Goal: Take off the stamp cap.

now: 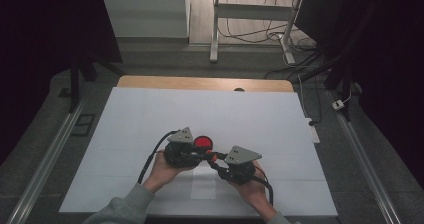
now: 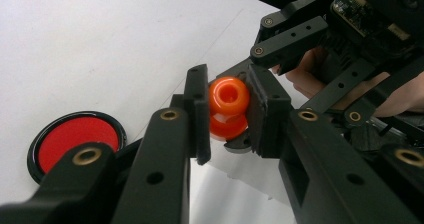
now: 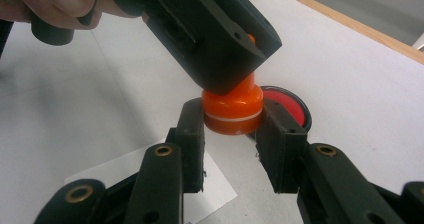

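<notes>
I see open white sheet (image 1: 150, 114) all round my two grippers: wide room to the left, to the right and out toward the far table edge (image 1: 205, 83). The one obstacle lying on it is the red disc (image 1: 203, 142), flat on the sheet just beyond the left gripper (image 1: 200, 155) (low enough to pass over, I judge). Between left gripper and right gripper (image 1: 214, 160) there is no gap: both clamp the orange piece (image 2: 228, 106), jaws crowding each other.
</notes>
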